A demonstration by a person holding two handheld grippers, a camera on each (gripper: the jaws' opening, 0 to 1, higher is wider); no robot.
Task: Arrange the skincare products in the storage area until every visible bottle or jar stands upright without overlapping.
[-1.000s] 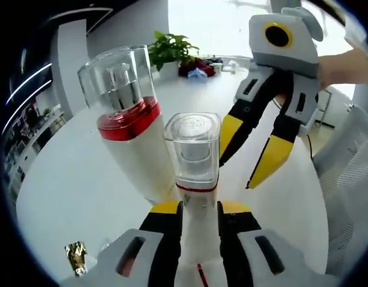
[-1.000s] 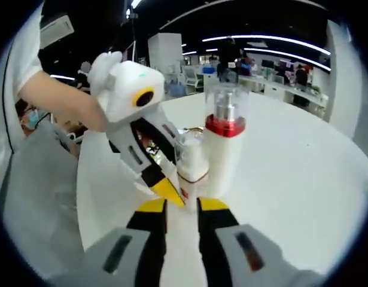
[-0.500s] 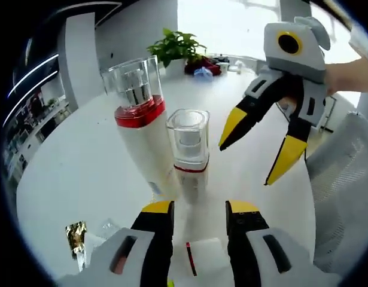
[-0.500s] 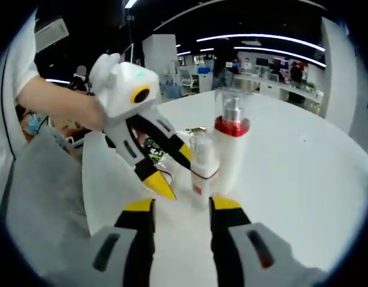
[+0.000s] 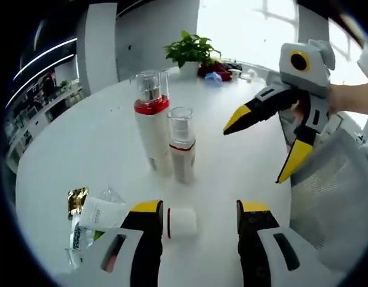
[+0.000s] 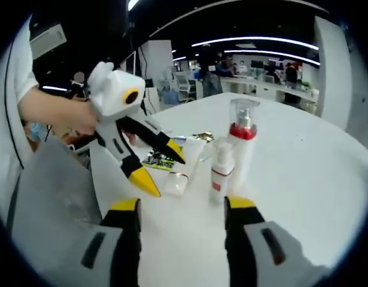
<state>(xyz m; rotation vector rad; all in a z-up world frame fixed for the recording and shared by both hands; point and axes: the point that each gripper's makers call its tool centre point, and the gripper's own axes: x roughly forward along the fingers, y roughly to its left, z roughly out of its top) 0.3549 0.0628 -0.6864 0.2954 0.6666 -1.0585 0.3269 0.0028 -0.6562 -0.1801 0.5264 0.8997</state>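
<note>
On white table (image 5: pixel 82 143): two bottles (image 5: pixel 152 128) upright, labels unreadable.

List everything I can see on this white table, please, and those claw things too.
Tall pump bottle: one, white with red collar and clear cap, upright, mid-table.
Small pump bottle: one, white with red band, upright beside the tall one.
White tube: one, lying near the left gripper's jaws.
Sachets: a few, gold and white, lying flat.
Potted plant: one, green, far edge.
Table: one, white.
Left gripper: yellow-tipped, open.
Right gripper: yellow-tipped, open.
</note>
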